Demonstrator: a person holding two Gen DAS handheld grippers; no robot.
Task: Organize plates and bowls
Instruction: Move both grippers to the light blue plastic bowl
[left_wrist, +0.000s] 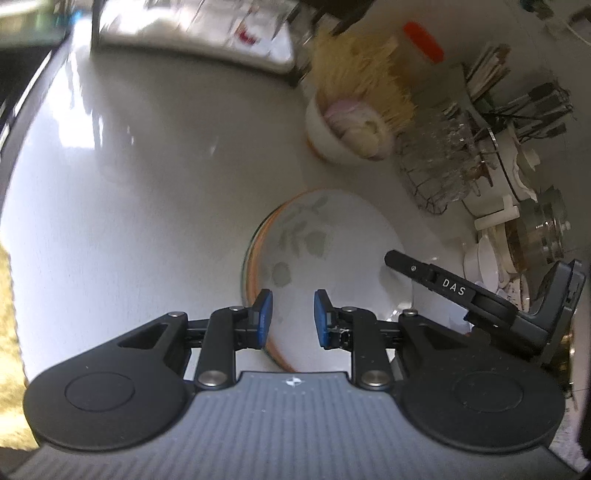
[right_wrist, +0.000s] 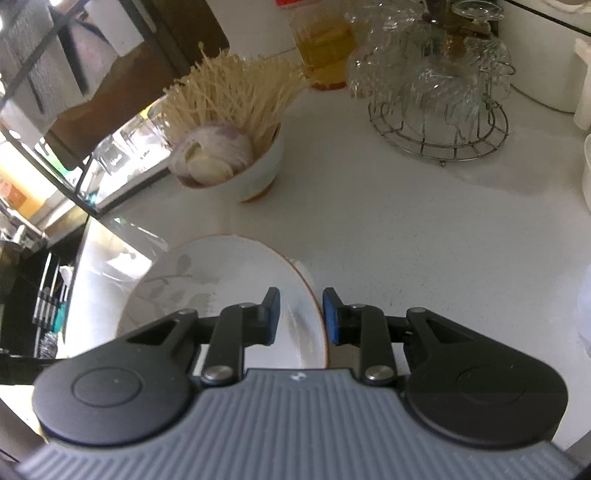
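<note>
Both wrist views, one moment. The plate (right_wrist: 221, 295) — white, leaf-patterned, with an orange rim — lies on the white table (right_wrist: 406, 229), and the right gripper (right_wrist: 301, 315) straddles its right-hand rim: the rim runs up between the jaws, one pad over the plate's inner face, the other outside it over the table. The jaws stand narrow, but a sliver of gap shows on each side of the rim, so whether the pads actually press on it cannot be told from this view. Most of the plate spreads left of and ahead of the right jaws.

In the left wrist view the same plate (left_wrist: 325, 258) lies ahead of and beneath the left gripper (left_wrist: 293, 319), whose jaws are narrowly parted with nothing between the pads; only the plate's face shows through the gap. The plate's near rim passes under the left pad, so the jaws sit above the dish rather than around its edge. The right gripper's finger (left_wrist: 443, 284) reaches in from the right of these jaws toward the plate's far side.

Being round, the plate has no long axis; what matters is the rim's line, and that line already lies in the right jaws' gap. The right hand is judged the better placed to lift it. A bowl (right_wrist: 236, 166) holding garlic and enoki mushrooms stands well ahead of both jaws, beyond the plate.
</note>
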